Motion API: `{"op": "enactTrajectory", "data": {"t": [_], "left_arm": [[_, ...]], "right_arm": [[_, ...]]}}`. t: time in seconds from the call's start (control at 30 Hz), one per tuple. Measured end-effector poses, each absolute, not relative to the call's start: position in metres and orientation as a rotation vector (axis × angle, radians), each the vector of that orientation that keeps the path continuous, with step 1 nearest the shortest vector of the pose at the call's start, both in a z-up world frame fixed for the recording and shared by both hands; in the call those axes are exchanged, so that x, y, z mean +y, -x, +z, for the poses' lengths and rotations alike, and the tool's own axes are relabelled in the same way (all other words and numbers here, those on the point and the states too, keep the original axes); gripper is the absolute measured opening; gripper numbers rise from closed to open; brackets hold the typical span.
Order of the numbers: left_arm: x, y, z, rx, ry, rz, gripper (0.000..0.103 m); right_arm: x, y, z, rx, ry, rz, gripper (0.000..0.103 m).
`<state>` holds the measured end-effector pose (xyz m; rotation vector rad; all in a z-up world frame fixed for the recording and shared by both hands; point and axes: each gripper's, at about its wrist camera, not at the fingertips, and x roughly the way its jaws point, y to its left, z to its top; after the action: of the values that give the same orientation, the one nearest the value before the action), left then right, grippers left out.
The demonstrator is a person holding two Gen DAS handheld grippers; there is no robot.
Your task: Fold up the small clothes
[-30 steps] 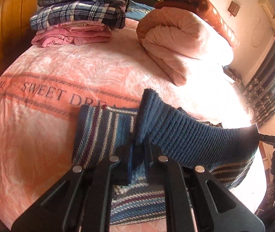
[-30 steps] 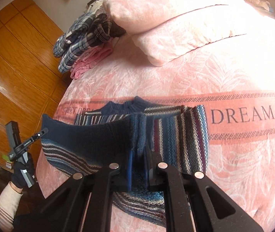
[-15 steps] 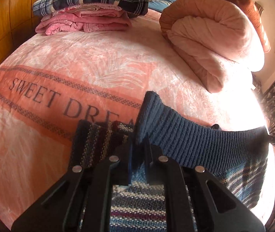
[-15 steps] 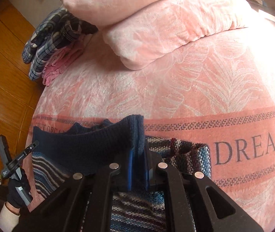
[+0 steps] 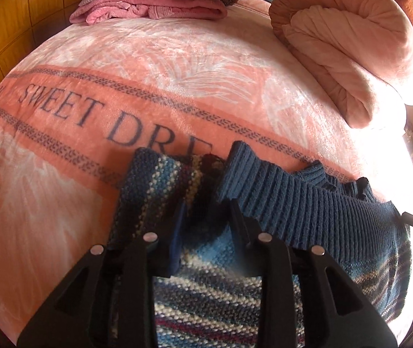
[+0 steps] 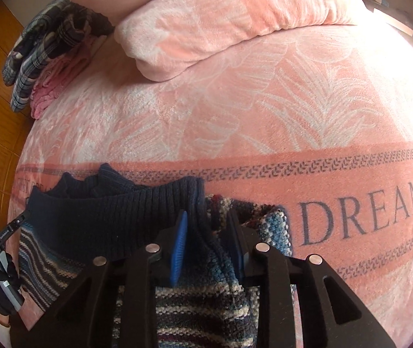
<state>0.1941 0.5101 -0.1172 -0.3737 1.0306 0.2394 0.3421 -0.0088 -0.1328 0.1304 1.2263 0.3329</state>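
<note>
While one striped knit sweater (image 5: 215,298) lies folded near the front edge of the bed, its ribbed navy hem (image 5: 302,200) runs across the top. Two claws sit at its ends: the left claw (image 5: 206,220) and the right claw (image 6: 206,226), both released with fingers spread over the knit. Beyond it, the pink blanket (image 5: 154,55) offers wide open room and reads "SWEET DRE", "DREAM" from the other side. Farther back rest one stack of folded clothes (image 5: 154,3) and one rolled quilt (image 5: 348,58).
</note>
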Motion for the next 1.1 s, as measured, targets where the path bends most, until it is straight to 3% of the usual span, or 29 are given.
{"op": "enactTrajectory", "data": {"t": [0.17,0.33,0.6,0.67,0.8,1.1], "left_arm": [[0.503,-0.164,-0.083,1.038,0.319,0.201,0.032],[0.483,-0.123,-0.065,1.091,0.380,0.134,0.040],[0.441,-0.087,-0.072,1.175,0.491,0.098,0.052],[0.439,-0.085,-0.079,1.178,0.553,0.118,0.055],[0.436,-0.086,-0.098,1.220,0.513,0.181,0.055],[0.428,-0.092,-0.127,1.285,0.412,0.177,0.055]], "right_arm": [[-0.039,-0.312,-0.099,1.227,-0.133,0.379,0.031],[-0.064,-0.255,-0.084,1.297,-0.146,0.426,0.038],[-0.074,-0.187,-0.129,1.429,-0.133,0.432,0.042],[-0.071,-0.188,-0.141,1.461,-0.138,0.424,0.039],[-0.079,-0.189,-0.152,1.491,-0.245,0.418,0.012],[-0.088,-0.184,-0.138,1.475,-0.193,0.367,0.010]]}}
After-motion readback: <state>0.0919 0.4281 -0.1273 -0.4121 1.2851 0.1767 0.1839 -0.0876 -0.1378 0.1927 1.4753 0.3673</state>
